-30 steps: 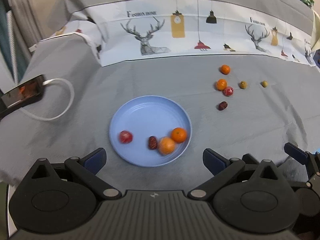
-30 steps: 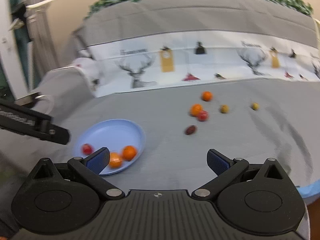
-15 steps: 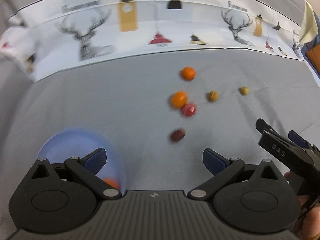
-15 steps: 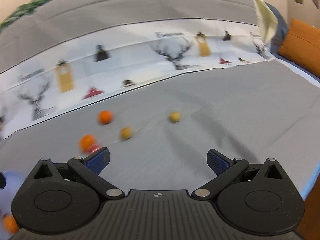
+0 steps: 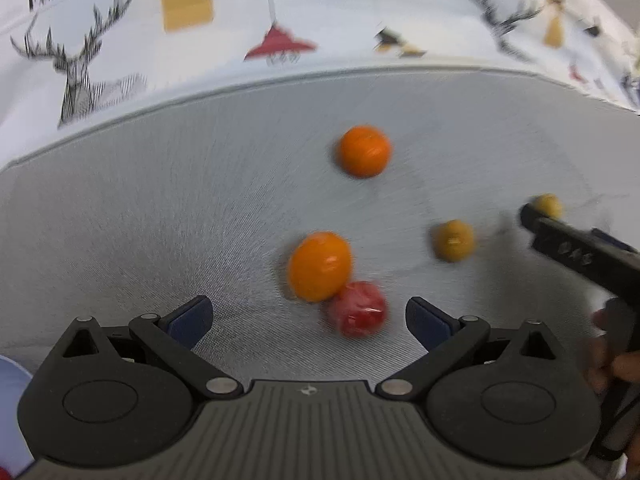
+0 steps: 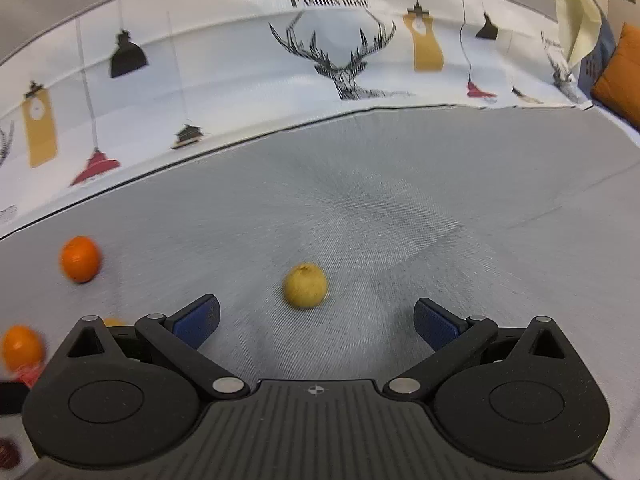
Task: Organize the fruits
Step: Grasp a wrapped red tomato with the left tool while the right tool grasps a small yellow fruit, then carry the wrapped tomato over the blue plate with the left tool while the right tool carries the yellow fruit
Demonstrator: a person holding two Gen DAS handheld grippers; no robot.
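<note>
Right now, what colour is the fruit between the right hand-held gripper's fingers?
Yellow fruit, lying on the grey cloth; clearest in the right wrist view.

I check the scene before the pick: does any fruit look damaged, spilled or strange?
Nothing stands out. The oranges, red fruit and yellow fruits lie whole on the grey cloth; motion blur hides fine detail.

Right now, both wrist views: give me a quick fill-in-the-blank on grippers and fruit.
1. Both the left gripper and right gripper are ____.
2. The fruit ahead of the right gripper is ____ in colour.
3. The red fruit touches an ____ one.

Answers: open; yellow; orange
</note>
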